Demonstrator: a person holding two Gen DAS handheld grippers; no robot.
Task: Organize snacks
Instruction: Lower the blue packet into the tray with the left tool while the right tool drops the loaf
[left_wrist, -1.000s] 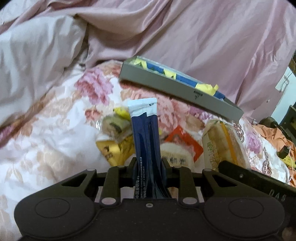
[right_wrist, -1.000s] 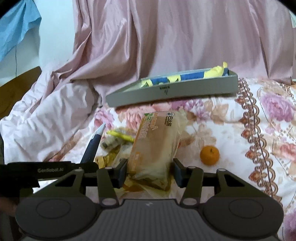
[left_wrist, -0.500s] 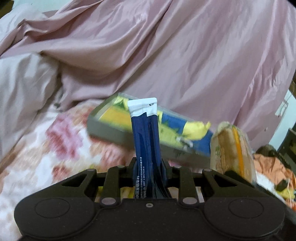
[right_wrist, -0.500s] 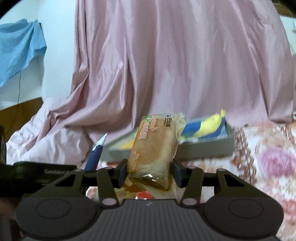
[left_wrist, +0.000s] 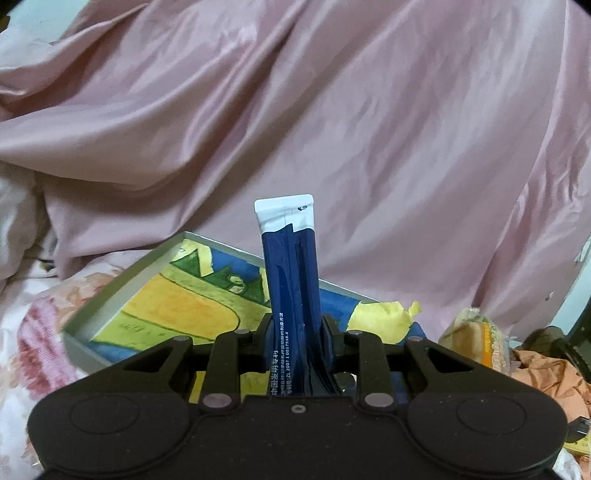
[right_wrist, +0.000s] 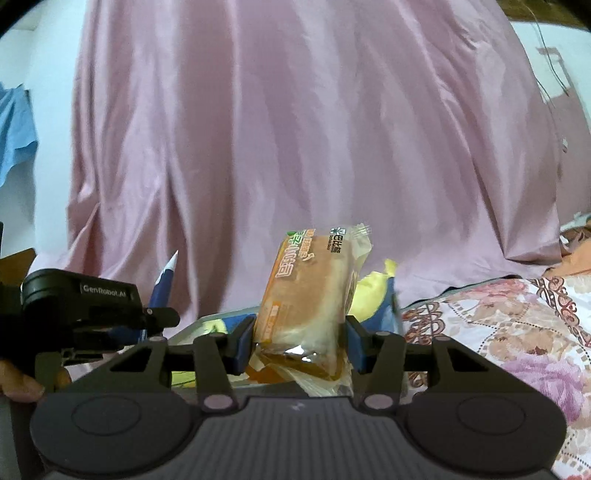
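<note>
Left wrist view: the left claw (left_wrist: 296, 328) grips a dark blue packet (left_wrist: 291, 280) standing upright above the grey tray (left_wrist: 122, 291) on the flowered bed (left_wrist: 33, 332).

Right wrist view: the right claw (right_wrist: 300, 339) clamps a wrapped bread (right_wrist: 308, 295), held over the tray's (right_wrist: 207, 321) edge, pink sheet (right_wrist: 295, 129) behind.
</note>
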